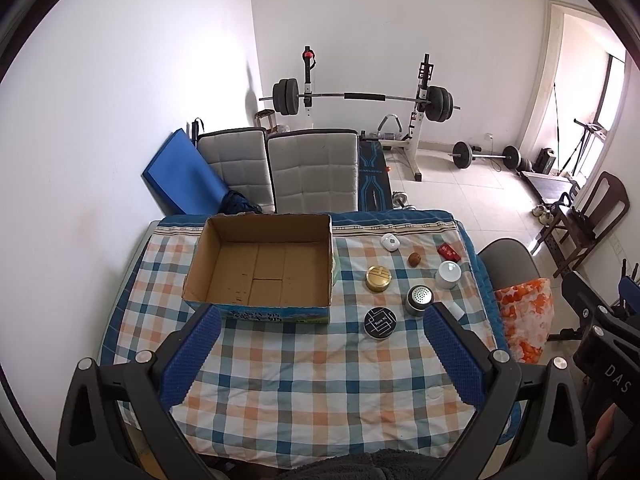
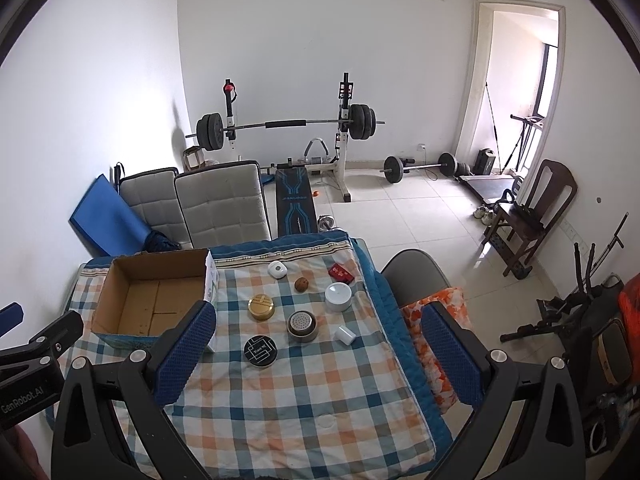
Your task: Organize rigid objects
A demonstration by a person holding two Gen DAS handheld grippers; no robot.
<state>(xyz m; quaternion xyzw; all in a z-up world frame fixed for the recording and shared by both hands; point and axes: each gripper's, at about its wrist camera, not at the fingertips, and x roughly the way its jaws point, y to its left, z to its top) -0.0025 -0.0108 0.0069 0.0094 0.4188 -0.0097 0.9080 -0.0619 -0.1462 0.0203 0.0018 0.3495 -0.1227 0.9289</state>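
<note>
Both grippers spread wide, holding nothing: left gripper (image 1: 320, 354), right gripper (image 2: 318, 350). Black round tin with white line pattern (image 2: 261, 350) sits just ahead of the right one; open brown cardboard box (image 1: 260, 266), nothing in it, ahead-left. Risks: small white cylinder (image 2: 345, 335), probably lying on its side, may roll when nudged; the brown nut-like ball (image 2: 302, 284) too; tins packed close, fingers could knock neighbours.

White walls (image 2: 320, 40), pale tiled floor (image 2: 420, 216), barbell rack (image 1: 360, 98), perhaps a bright window (image 1: 612, 92).
</note>
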